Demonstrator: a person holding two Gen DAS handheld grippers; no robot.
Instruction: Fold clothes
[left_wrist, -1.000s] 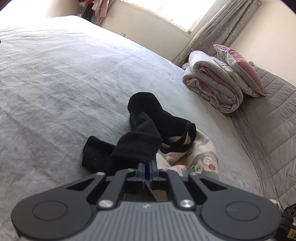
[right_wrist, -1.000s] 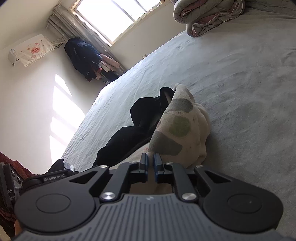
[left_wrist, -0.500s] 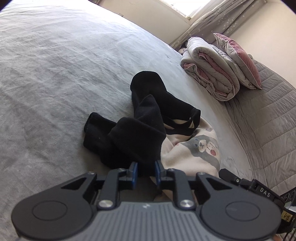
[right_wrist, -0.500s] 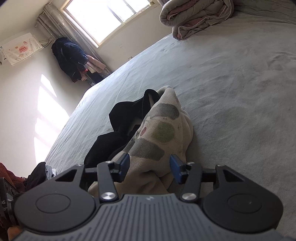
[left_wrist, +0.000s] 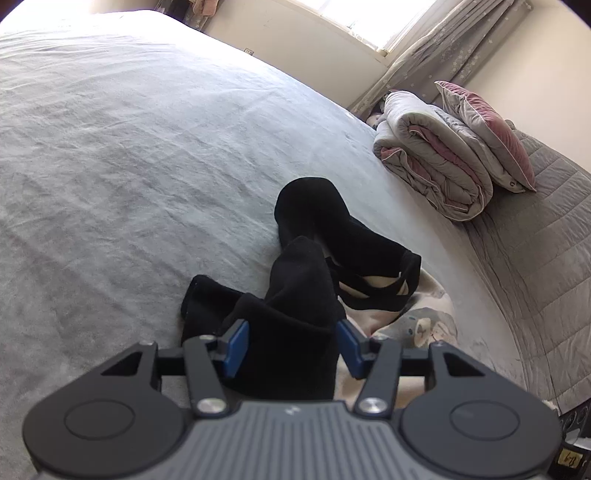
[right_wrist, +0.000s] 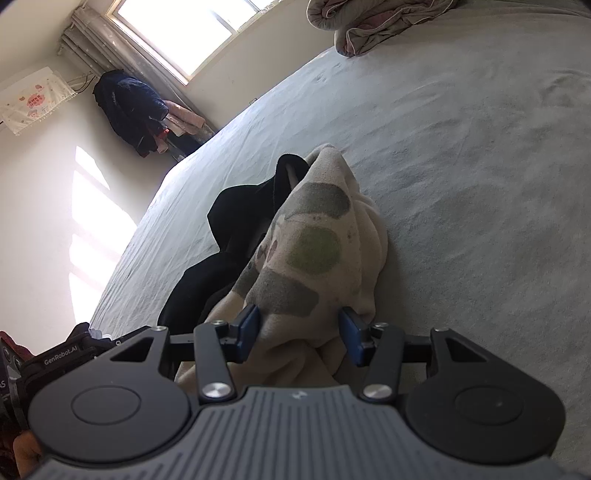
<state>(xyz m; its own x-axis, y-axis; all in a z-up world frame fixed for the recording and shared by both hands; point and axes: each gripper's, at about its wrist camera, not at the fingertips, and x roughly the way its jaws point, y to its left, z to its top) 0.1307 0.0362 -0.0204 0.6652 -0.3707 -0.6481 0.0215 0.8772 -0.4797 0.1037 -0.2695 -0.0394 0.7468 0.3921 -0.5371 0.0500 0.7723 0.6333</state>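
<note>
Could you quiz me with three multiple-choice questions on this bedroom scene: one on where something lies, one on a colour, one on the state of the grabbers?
1. Where is the rolled quilt?
A. on the bed's far side, against a pillow
B. on the floor
C. between the fingers

2. What colour is the garment between the left gripper fingers?
A. red
B. black
C. white

3. How do the right gripper jaws stand?
A. shut tight
B. out of view
C. open around the cream printed garment

Answers: 1 A, it leans against the pillow; 2 B, dark cloth; 3 C, blue pads stand apart.
</note>
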